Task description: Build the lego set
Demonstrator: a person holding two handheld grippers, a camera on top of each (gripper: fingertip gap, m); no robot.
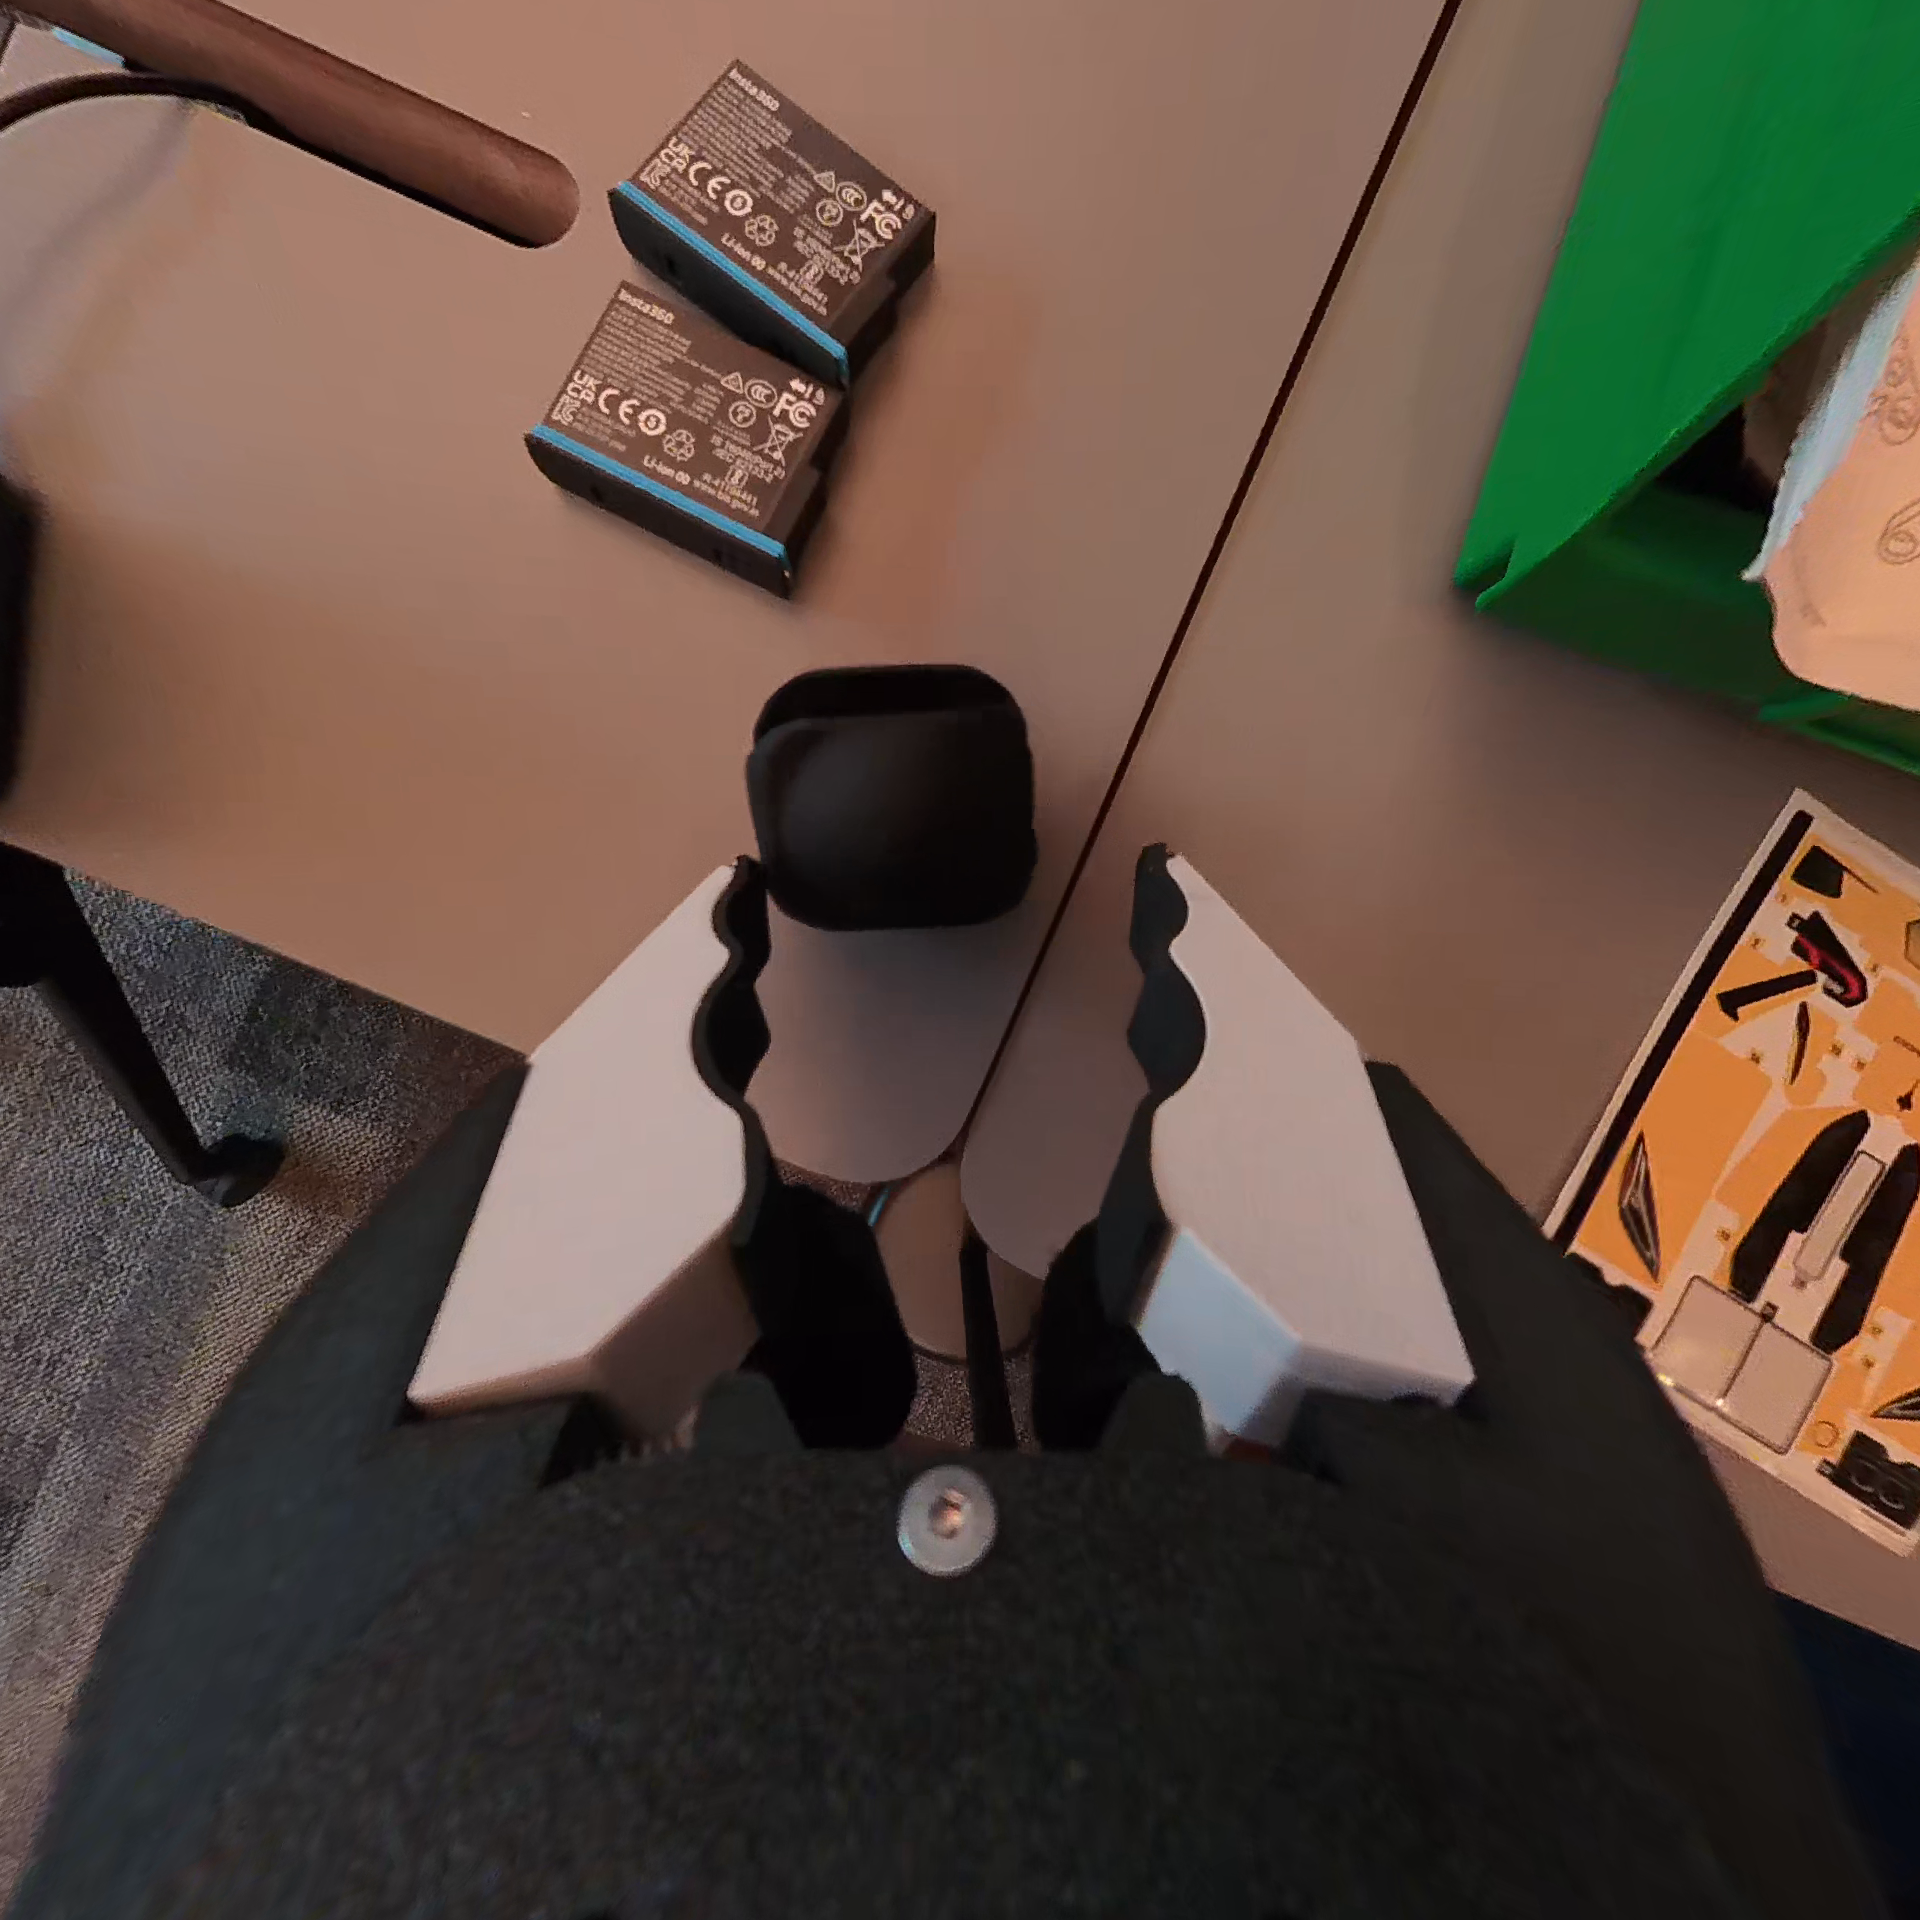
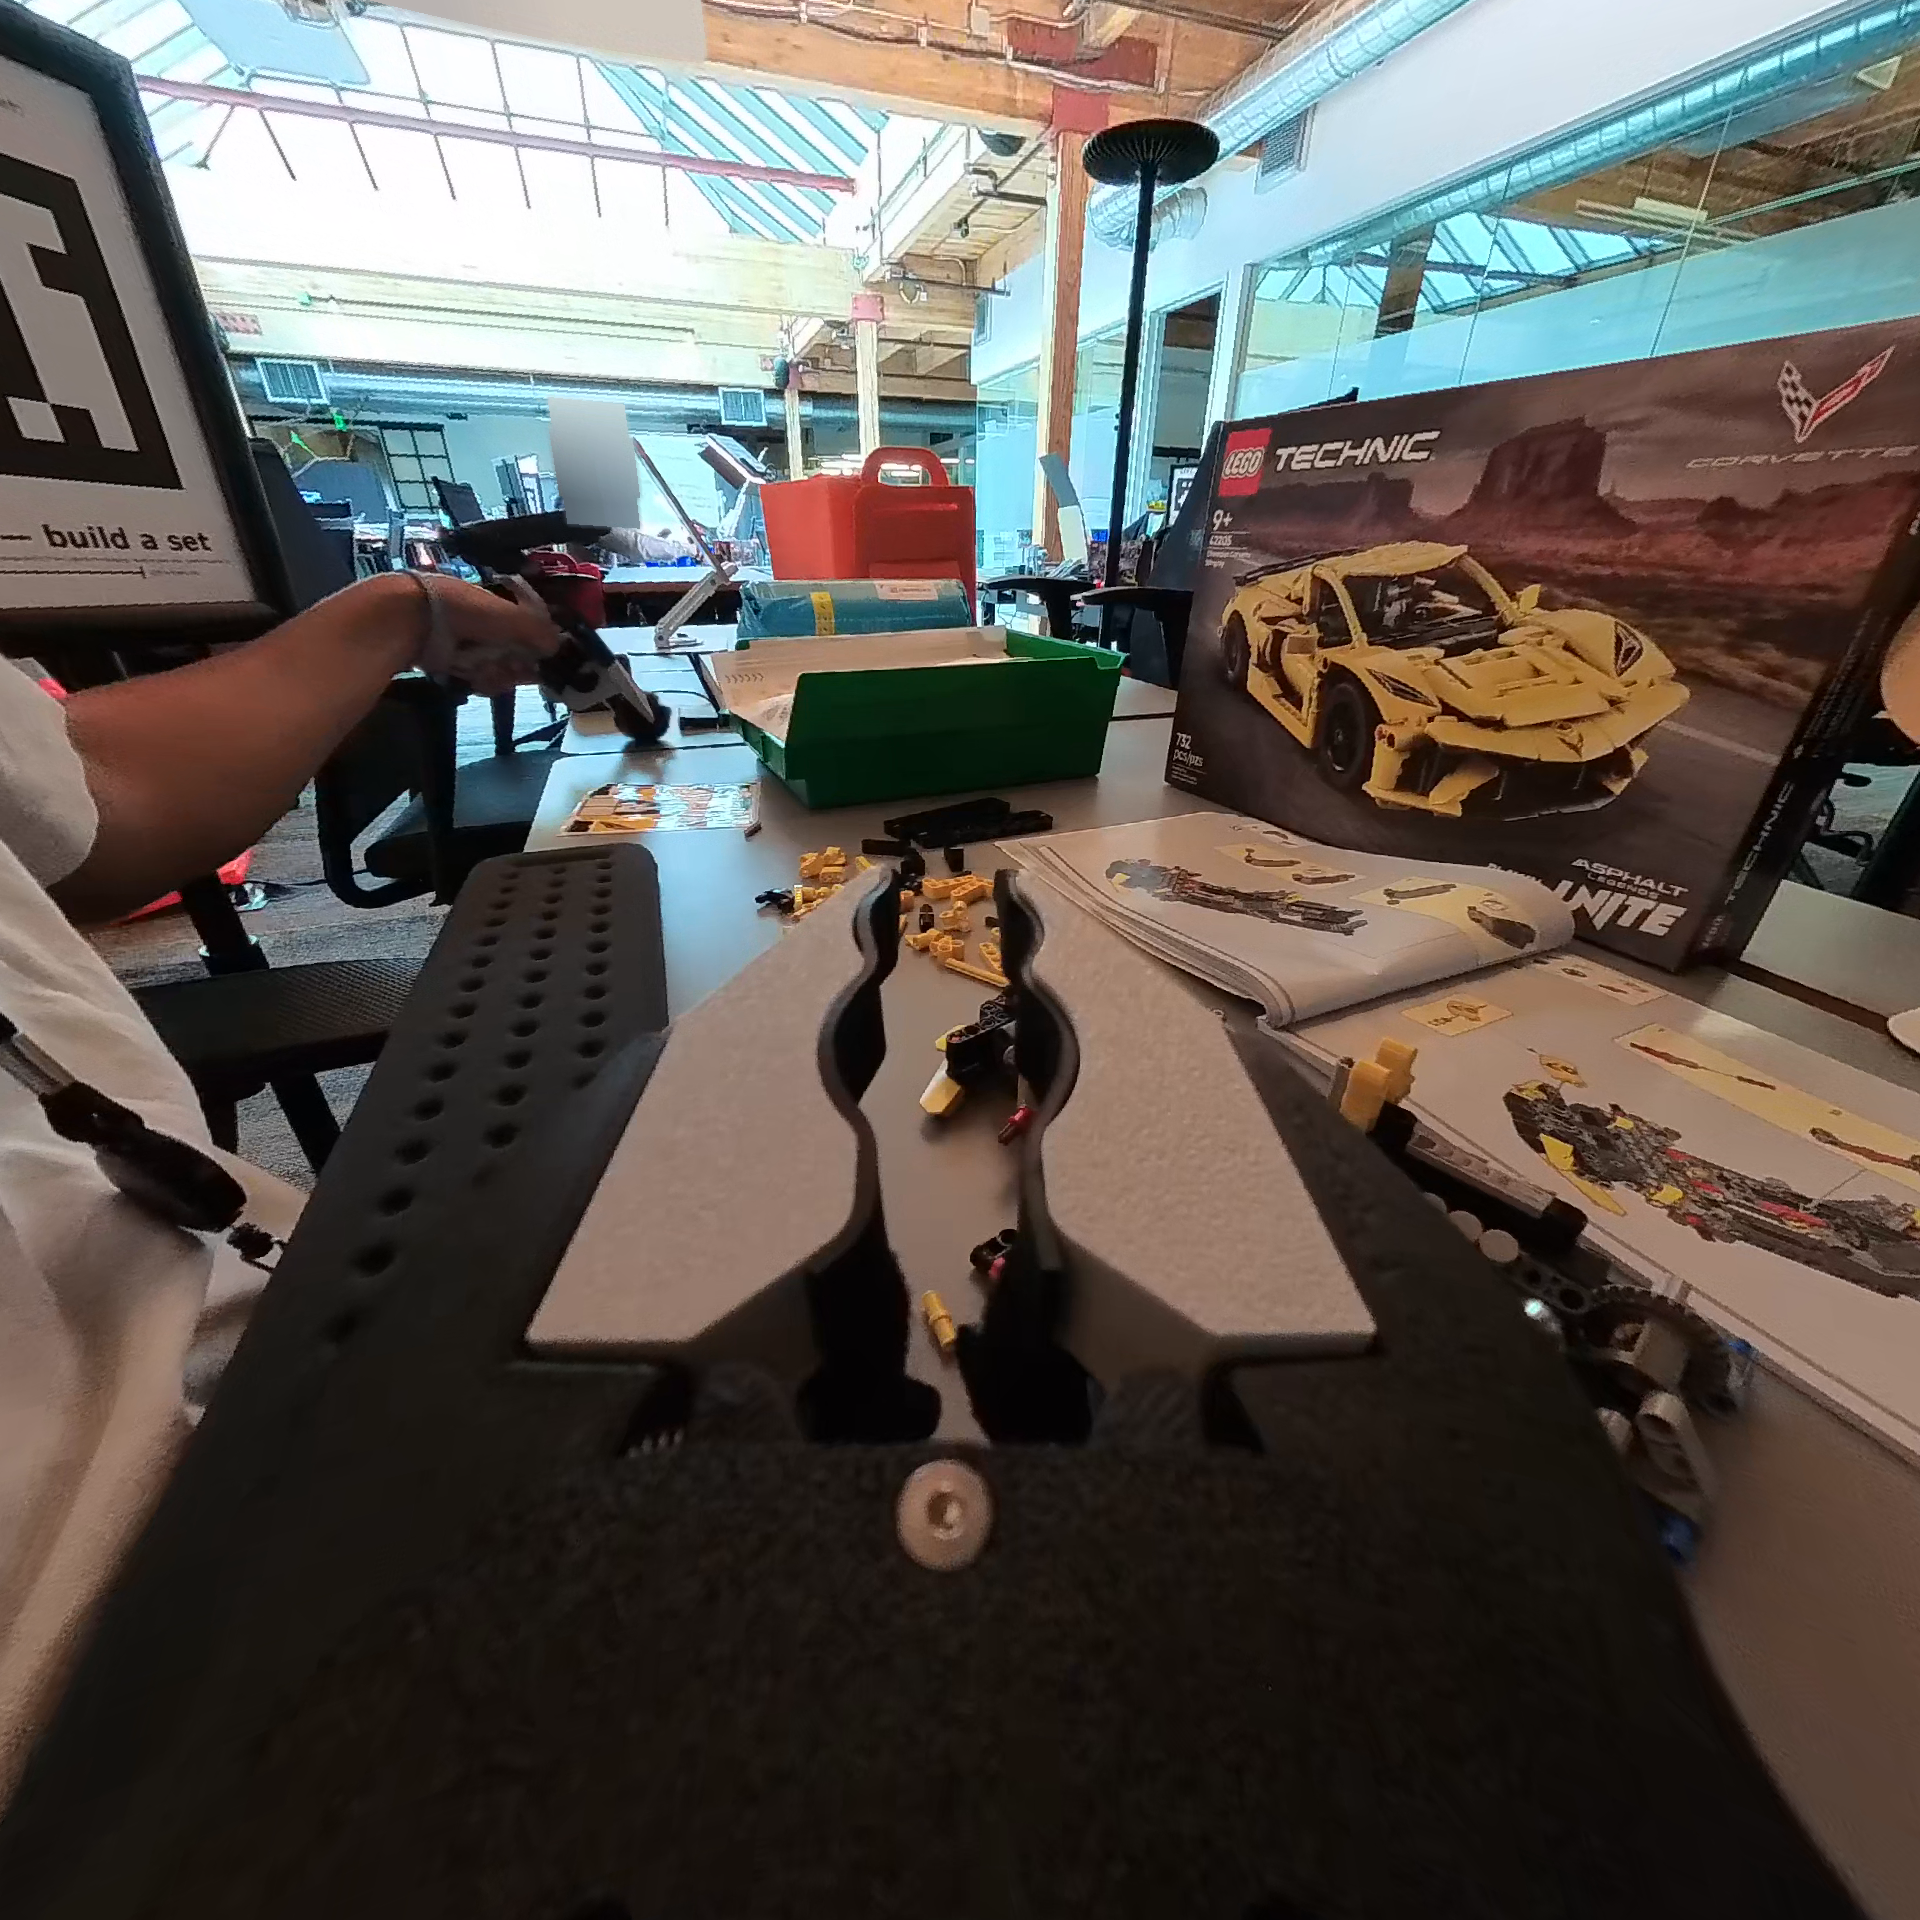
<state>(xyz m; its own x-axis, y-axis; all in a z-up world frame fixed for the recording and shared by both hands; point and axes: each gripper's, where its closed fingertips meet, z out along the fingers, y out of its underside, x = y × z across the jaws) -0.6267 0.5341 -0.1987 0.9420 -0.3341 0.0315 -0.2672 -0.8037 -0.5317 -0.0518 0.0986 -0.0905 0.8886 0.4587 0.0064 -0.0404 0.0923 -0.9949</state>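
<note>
The left gripper point(image 1: 951, 862) hangs wide open and empty over the black cap point(image 1: 894, 795), off the job; the right gripper point(image 2: 945, 904), jaws narrowly parted and empty, aims at the loose lego pieces point(image 2: 956, 914) beside the open manual point(image 2: 1299, 914), likely to pick

green bin point(image 2: 935, 727) | yellow-black lego pieces point(image 2: 951, 920) | grey fingers point(image 1: 613, 1122) – black batteries point(image 1: 774, 223), blue-edged

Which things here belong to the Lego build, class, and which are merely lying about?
Belong: loose Lego pieces, open instruction booklet, sticker sheet, set box, part-built assembly.

Lying about: two black batteries, black rubber cap, green bin.
</note>
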